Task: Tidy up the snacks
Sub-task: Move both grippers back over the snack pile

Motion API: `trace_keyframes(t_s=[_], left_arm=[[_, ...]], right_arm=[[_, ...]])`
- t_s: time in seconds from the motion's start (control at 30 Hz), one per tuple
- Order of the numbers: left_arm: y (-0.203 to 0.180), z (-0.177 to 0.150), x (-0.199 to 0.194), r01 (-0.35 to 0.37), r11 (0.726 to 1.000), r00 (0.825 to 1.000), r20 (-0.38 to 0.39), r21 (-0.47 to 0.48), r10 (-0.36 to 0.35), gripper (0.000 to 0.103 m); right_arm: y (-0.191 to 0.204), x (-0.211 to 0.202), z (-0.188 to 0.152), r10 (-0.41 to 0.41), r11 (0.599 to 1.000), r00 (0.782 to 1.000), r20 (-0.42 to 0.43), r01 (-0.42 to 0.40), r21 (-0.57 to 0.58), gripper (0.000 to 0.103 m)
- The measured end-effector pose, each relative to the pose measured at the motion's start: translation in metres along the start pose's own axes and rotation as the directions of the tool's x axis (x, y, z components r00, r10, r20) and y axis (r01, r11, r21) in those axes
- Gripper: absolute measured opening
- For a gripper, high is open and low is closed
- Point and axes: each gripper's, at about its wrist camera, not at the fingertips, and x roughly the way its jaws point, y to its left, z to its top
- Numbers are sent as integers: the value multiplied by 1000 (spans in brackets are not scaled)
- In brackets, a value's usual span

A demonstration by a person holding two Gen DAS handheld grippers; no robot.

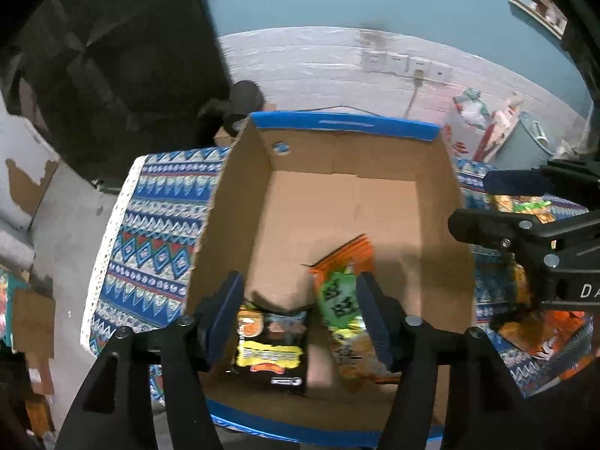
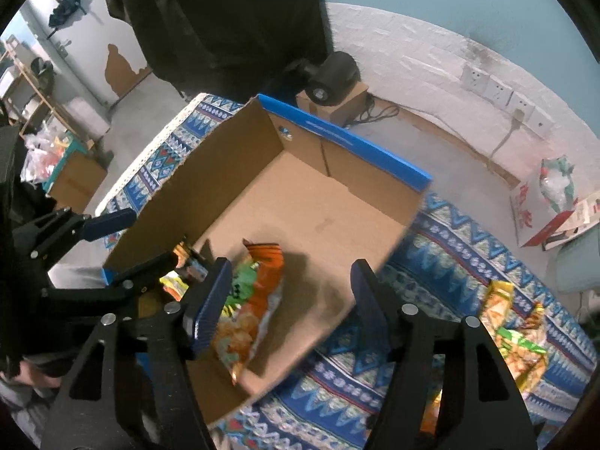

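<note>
An open cardboard box (image 1: 337,123) with a blue rim stands on the patterned cloth. On its floor, near the front wall, lie a black and yellow snack packet (image 1: 272,348) and an orange and green snack packet (image 1: 345,307). My left gripper (image 1: 300,311) hangs open above both packets and holds nothing. In the right wrist view the orange packet (image 2: 258,292) lies just beyond my open, empty right gripper (image 2: 288,300), over the box (image 2: 348,142). Each gripper shows in the other's view: the right (image 1: 491,202), the left (image 2: 131,247). The left gripper hides most of the black packet (image 2: 187,266).
Several more snack packets (image 2: 513,333) lie on the blue patterned tablecloth (image 2: 468,247) right of the box. Behind the table are a small black appliance (image 2: 333,75) on a carton, wall sockets (image 2: 502,93) with a cord, and a red and white box (image 2: 540,206).
</note>
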Motion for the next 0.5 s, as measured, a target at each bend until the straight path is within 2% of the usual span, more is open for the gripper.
trace_keyframes(t_s=[0.3, 0.5], left_arm=[[-46, -3, -20, 51, 994, 998, 25, 97, -54, 75], [-80, -7, -25, 109, 983, 994, -1, 147, -110, 77]], right_arm=[[-32, -35, -34, -58, 998, 998, 4, 58, -21, 74], [-60, -56, -63, -84, 996, 996, 1, 84, -1, 75]])
